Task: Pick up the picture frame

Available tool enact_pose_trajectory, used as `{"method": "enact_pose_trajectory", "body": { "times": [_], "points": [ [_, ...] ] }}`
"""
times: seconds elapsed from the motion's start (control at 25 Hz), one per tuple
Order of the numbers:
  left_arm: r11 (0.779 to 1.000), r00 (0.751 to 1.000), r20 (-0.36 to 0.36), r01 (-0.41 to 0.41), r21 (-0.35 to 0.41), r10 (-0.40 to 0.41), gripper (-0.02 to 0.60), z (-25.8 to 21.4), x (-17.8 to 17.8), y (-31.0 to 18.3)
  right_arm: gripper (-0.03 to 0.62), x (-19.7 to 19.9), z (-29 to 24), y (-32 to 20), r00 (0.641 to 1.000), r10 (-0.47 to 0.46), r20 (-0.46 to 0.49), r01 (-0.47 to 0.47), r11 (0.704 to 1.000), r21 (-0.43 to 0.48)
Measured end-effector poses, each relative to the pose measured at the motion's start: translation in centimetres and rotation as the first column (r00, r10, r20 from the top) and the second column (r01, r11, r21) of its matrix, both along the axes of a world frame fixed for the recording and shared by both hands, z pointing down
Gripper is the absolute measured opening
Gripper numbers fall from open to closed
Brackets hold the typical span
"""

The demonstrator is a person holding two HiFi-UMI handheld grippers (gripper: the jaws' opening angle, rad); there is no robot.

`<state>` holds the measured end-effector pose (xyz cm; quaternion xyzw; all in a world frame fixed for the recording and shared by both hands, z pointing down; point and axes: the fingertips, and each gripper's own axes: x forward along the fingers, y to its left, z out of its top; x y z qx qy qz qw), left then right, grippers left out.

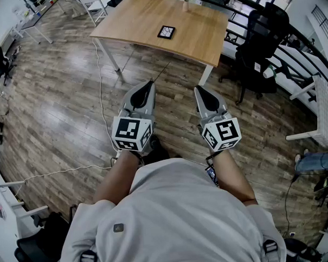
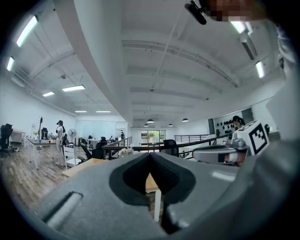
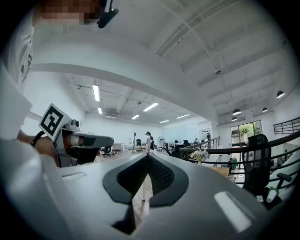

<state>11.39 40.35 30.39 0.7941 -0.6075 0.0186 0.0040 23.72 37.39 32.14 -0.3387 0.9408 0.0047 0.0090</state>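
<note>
Looks steeply down over a white-shirted person onto a plank floor (image 1: 49,111), with a wood desk (image 1: 126,21) at top centre.

Shows one container: a small vase (image 1: 185,5) at the desk's far edge, right of centre, holding pale flowers. Too small from above to tell more.

Places the frame (image 1: 166,32), dark and square, flat on the desk, about midway along and a little nearer the near edge. Untouched, well apart from both grippers.

Loses the desk's far edge against the top border. Runs a white cable (image 1: 102,87) across the floor from the lower left, up past the desk's near-left leg; lost under the desk. Hides both hands behind the marker cubes, leaving only forearms and a dark band at the right wrist. Crops a black chair (image 1: 261,47) right of the desk. Cuts a white chair (image 1: 326,112) at the right border, and below it someone's jeans leg and shoe (image 1: 312,162).

Holds the left gripper (image 1: 149,84) out ahead of the body over the floor, level, aimed toward the desk, jaws pressed together and empty. Holds the right gripper (image 1: 197,89) just beside it the same way, level, also pressed together and empty. Keeps the two side by side, not touching, both short of the desk's near edge. Bends both arms at the elbow, close to the torso.
</note>
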Motion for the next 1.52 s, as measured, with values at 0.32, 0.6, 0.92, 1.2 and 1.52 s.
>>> {"method": "enact_pose_trajectory", "body": {
  "times": [0.32,0.6,0.92,1.2,1.52],
  "points": [
    [1.0,1.0,-0.002,-0.002,-0.007,0.002,0.003,0.6,-0.7,-1.0,0.009,-0.6,0.6,-0.9,1.0,0.001,0.006,-0.001,1.0,-0.01],
    [1.0,1.0,-0.009,-0.005,-0.026,0.005,0.003,1.6,-1.7,-3.1,0.009,-1.4,1.5,-2.8,1.0,0.005,-0.002,-0.005,1.0,-0.025],
    [0.999,1.0,-0.024,-0.002,-0.047,0.001,0.002,2.6,-5.0,-7.0,0.009,-4.5,2.1,-6.8,1.0,0.011,-0.005,-0.012,0.999,-0.039],
    [0.998,0.999,-0.034,0.002,-0.062,-0.004,0.003,3.2,-10.7,-12.1,0.009,-10.5,2.6,-12.1,1.0,-0.003,-0.03,0.001,0.998,-0.06],
    [0.997,0.999,-0.049,-0.005,-0.077,0.002,0.002,3.5,-16.9,-16.3,0.009,-16.8,2.6,-16.3,0.999,-0.004,-0.051,0.0,0.997,-0.071]
  ]
}}
